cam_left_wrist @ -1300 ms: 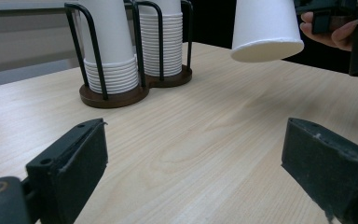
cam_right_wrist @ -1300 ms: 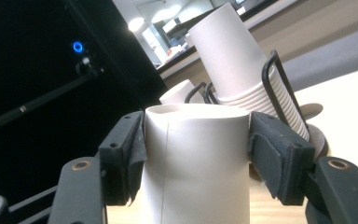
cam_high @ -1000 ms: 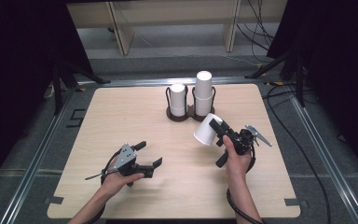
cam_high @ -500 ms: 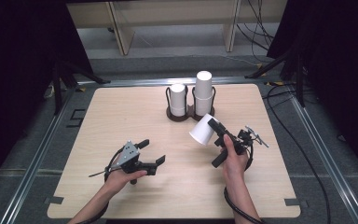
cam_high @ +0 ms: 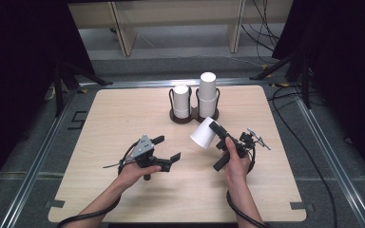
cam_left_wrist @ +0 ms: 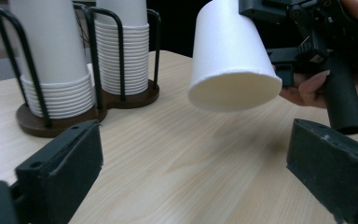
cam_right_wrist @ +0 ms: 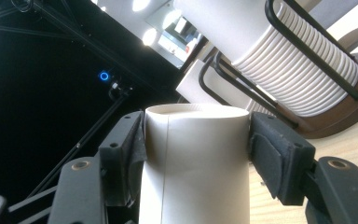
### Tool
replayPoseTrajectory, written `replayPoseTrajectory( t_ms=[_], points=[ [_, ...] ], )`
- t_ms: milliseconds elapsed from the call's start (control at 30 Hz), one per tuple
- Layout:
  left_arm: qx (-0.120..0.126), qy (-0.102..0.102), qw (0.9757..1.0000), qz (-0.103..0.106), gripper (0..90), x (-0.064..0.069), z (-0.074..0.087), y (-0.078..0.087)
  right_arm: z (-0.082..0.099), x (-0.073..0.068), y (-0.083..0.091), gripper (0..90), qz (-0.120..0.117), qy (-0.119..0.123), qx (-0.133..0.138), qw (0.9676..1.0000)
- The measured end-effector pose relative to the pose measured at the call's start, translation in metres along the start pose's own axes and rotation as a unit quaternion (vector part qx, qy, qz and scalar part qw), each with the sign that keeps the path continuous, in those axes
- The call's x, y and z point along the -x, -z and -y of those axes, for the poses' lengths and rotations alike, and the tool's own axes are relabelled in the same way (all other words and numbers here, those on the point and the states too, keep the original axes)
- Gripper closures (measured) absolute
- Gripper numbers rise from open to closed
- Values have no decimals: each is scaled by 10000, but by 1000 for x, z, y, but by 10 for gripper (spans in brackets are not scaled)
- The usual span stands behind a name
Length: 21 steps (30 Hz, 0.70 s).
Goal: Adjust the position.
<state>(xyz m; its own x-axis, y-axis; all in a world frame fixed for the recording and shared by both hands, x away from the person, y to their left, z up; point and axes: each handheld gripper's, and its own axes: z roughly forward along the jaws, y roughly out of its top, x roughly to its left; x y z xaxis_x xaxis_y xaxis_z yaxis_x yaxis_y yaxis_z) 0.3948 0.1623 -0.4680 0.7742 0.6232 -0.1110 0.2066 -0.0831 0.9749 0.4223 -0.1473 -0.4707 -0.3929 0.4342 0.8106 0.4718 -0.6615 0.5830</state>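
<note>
Hovering low over the desk (cam_high: 100,137), the left tool (cam_high: 169,148) has just been opening its jaws and has nothing between them, while the paper cup (cam_high: 203,133) hangs in the air to its right and slightly beyond, clamped by the right tool (cam_high: 214,127), tilted with its long axis slanting and its wide mouth turned down toward the left tool, so the left hand is the free one nearest that open end. The left gripper view shows the cup's (cam_left_wrist: 230,56) rim clear of the desk and of both jaws, with the holder of stacked cups (cam_left_wrist: 81,60) behind it, whereas the right gripper view shows both pads pressing the cup's (cam_right_wrist: 198,163) side walls, a hold the high view leaves hard to read.
</note>
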Motion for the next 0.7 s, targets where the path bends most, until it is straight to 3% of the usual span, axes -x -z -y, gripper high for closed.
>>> replayPoseTrajectory(
  t_ms=[33, 100, 333, 400, 500, 533, 700],
  points=[
    [39, 30, 10000, 25, 6, 1, -1, -4, 1, -1, 1, 383, 27, -116, -38, 9999],
    [6, -24, 10000, 29, 0, 5, -4, -15, 0, 0, 0, 382, 52, -8, -35, 10000],
    [-27, -253, 9997, 4, 0, 8, -6, -32, 2, 0, -4, 383, -36, -79, 4, 10000],
    [58, -223, 9997, 12, 0, 8, -8, -36, 3, 0, -5, 383, -56, -182, -39, 9998],
    [20, -371, 9993, -38, 0, 6, -10, -42, 5, -1, -7, 382, -33, -409, -84, 9991],
    [118, -293, 9995, -28, 0, 6, -9, -44, 5, -2, -7, 383, -41, -516, -110, 9986],
    [74, -268, 9996, 66, 0, 7, -9, -48, 6, -1, -8, 383, -46, -568, -78, 9983]
  ],
)
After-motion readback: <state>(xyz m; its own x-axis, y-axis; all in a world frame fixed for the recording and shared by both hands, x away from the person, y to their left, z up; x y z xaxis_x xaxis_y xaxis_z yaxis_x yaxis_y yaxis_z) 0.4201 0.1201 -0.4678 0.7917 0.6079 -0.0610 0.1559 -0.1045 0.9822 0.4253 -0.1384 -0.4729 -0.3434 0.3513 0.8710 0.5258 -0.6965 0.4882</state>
